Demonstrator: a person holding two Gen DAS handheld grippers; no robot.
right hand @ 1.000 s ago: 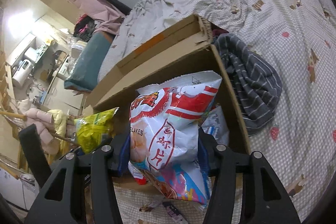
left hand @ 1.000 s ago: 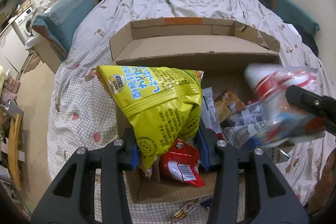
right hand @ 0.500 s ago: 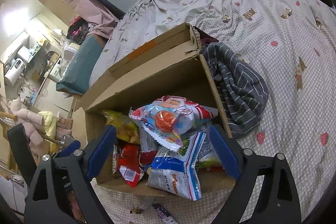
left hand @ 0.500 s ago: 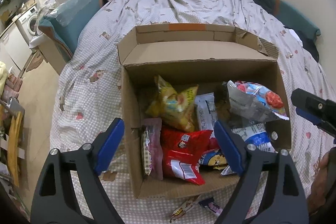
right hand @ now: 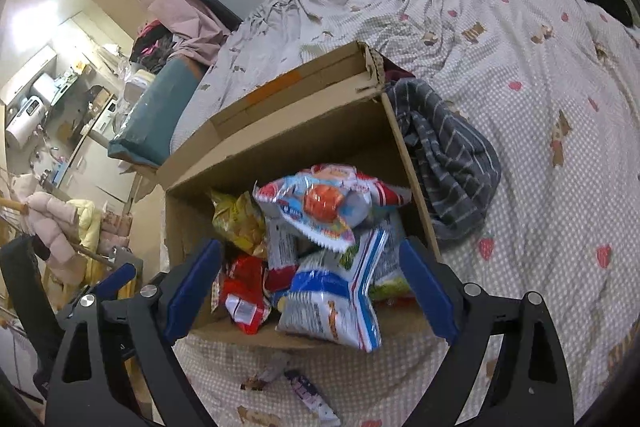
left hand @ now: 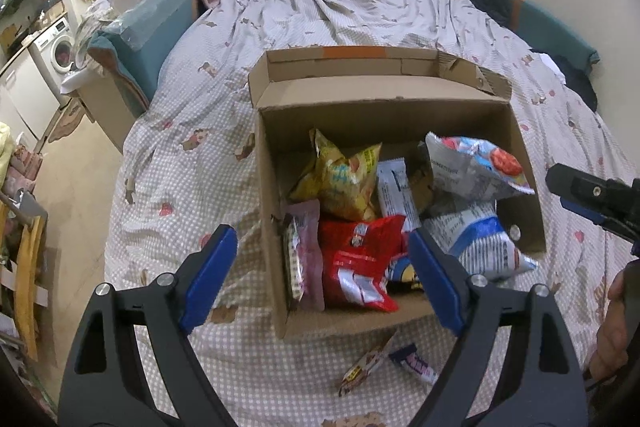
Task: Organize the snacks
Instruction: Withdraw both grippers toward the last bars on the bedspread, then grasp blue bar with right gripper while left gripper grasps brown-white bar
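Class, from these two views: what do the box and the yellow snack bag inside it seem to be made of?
Box: brown corrugated cardboard, matte; torn, ragged flap edge. Yellow snack bag: likely thin plastic film, glossy; crinkled, catching light, crimped top seal.

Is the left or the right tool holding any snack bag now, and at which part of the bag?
Nothing is held. The left tool and the right tool are both open and empty, their jaws having just opened above the cardboard box of snacks.
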